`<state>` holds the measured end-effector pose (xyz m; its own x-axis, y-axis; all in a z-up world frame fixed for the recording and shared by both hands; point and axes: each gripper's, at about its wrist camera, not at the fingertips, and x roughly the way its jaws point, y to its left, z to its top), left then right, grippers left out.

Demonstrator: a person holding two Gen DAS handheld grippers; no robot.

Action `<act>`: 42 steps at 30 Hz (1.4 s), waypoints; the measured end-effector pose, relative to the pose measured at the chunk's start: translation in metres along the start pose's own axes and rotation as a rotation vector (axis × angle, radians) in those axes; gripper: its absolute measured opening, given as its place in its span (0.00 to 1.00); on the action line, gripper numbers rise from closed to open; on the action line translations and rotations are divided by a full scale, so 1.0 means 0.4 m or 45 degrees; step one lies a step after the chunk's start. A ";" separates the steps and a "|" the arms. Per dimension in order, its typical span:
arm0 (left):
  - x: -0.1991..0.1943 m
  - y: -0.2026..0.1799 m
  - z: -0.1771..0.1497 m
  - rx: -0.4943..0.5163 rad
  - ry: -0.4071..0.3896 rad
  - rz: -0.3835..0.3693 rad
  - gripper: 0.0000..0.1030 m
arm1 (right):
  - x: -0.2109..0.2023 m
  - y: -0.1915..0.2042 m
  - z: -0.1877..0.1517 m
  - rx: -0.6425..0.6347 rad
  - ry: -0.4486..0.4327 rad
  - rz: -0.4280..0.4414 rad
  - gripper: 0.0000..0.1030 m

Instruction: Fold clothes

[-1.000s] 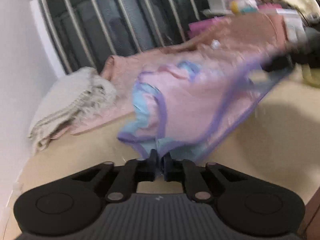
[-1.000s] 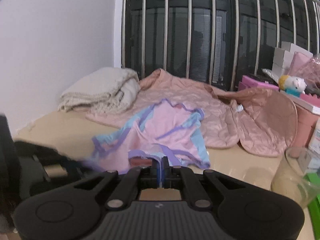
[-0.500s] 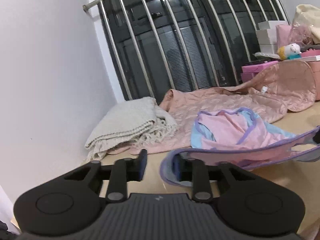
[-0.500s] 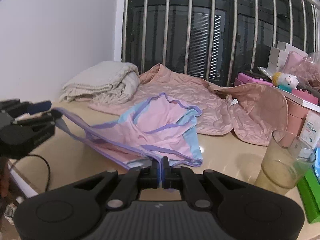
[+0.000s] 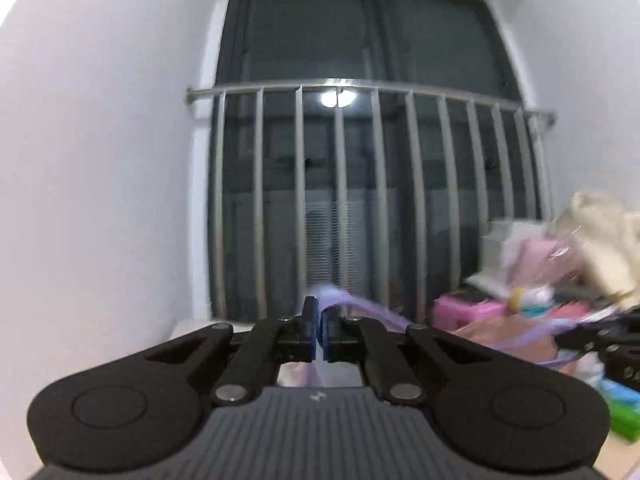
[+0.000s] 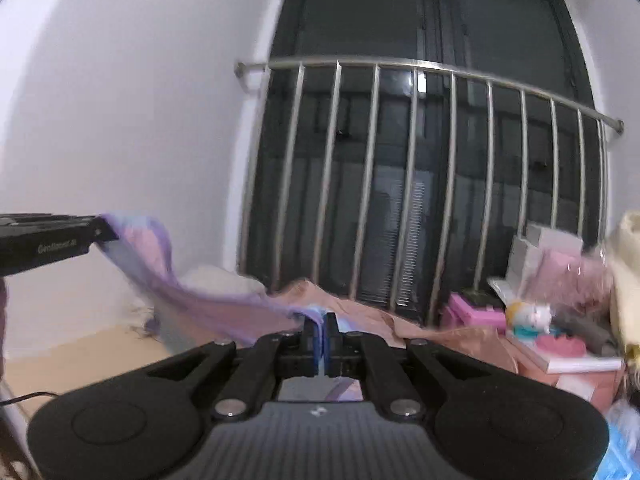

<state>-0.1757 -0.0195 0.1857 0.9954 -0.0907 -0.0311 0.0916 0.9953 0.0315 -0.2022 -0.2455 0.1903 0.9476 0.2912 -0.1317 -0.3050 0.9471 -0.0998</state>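
Observation:
A pink garment with purple trim and light-blue panels hangs stretched in the air between both grippers. My left gripper is shut on its purple edge; it also shows at the left of the right wrist view. My right gripper is shut on the opposite edge of the garment; it shows at the right of the left wrist view. Both grippers are raised and tilted up toward the barred window. Most of the garment is hidden below the grippers.
A barred window fills the back, white walls on both sides. A quilted pink jacket and a beige knit blanket lie on the tan table. Pink boxes and a toy clutter the right side.
Both grippers have lifted and tilted upward, raising the garment off the table. My left gripper, open half a second ago, has shut on the purple edge.

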 end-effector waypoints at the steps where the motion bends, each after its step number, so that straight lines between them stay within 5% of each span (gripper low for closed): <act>1: 0.001 0.004 -0.003 -0.020 0.063 -0.058 0.02 | -0.014 -0.008 0.000 0.008 0.028 0.037 0.02; 5: -0.041 0.045 -0.032 -0.119 0.210 -0.170 0.02 | -0.077 -0.055 -0.027 0.111 0.105 0.096 0.02; 8: -0.040 0.061 -0.006 -0.121 0.182 -0.212 0.02 | -0.082 -0.078 -0.017 0.154 0.105 0.124 0.02; 15: 0.458 0.094 0.017 -0.081 0.367 -0.117 0.02 | 0.369 -0.116 0.048 0.007 0.232 -0.077 0.02; 19: 0.631 0.112 0.145 -0.041 0.222 0.001 0.02 | 0.598 -0.134 0.141 -0.067 0.186 -0.225 0.02; 24: 0.407 0.095 0.340 -0.026 -0.201 -0.053 0.02 | 0.407 -0.096 0.291 -0.129 -0.246 -0.300 0.02; 28: 0.246 0.088 0.319 0.013 -0.266 -0.095 0.02 | 0.283 -0.099 0.267 -0.123 -0.299 -0.228 0.02; 32: 0.151 0.048 0.135 0.087 -0.053 -0.109 0.03 | 0.213 -0.086 0.094 -0.148 -0.090 -0.156 0.02; 36: 0.118 0.001 -0.149 0.056 0.396 -0.192 0.03 | 0.171 -0.073 -0.139 -0.121 0.233 -0.062 0.02; 39: 0.122 -0.003 -0.337 -0.103 0.707 -0.276 0.04 | 0.179 -0.096 -0.295 -0.014 0.491 -0.012 0.02; 40: 0.120 0.005 -0.368 -0.169 0.761 -0.291 0.09 | 0.178 -0.107 -0.334 0.027 0.552 -0.007 0.03; 42: 0.108 0.028 -0.392 -0.242 0.822 -0.319 0.41 | 0.164 -0.116 -0.377 0.046 0.630 0.003 0.17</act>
<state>-0.1362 -0.0068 0.0280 0.7244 -0.3372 -0.6013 0.2499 0.9413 -0.2267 -0.1404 -0.2906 0.0375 0.7854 0.2026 -0.5849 -0.2952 0.9532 -0.0661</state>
